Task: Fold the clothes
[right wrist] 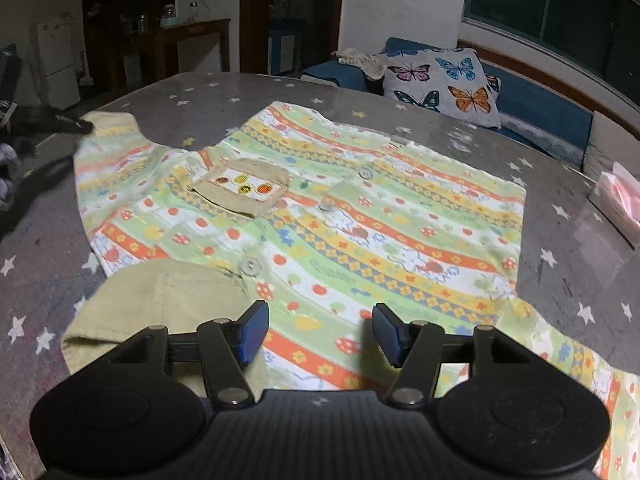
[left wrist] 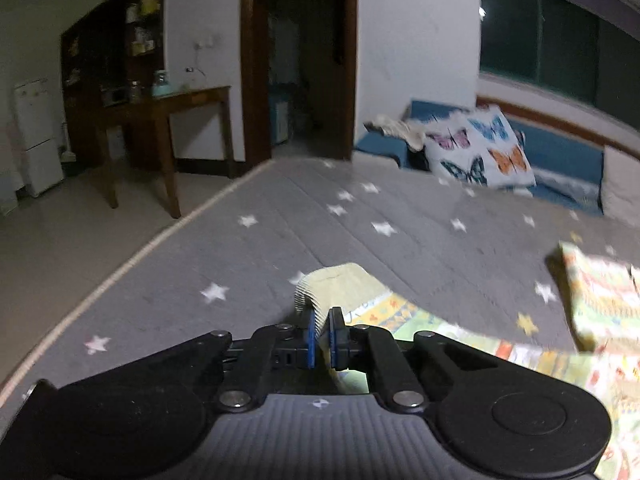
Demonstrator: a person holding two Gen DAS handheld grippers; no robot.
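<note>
left wrist: low, near bed (left wrist: pixel 280 248) | right wrist: higher | shared: pillow (right wrist: pixel 440 80)

One striped children's shirt (right wrist: pixel 320 216) with one chest pocket (right wrist: pixel 240 188) and three visible buttons (right wrist: pixel 251 266). One butterfly-print pillow (right wrist: pixel 440 80), one tissue pack (right wrist: pixel 618 204), one wooden table (right wrist: pixel 188 36), one white refrigerator (right wrist: pixel 56 64). Two grippers: left (left wrist: pixel 322 336), right (right wrist: pixel 320 334).

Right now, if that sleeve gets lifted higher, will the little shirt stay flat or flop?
Probably flop: the sleeve cuff already bends over in the left gripper. The shirt looks thin and light, so it would likely drag along the star-print mat.
</note>
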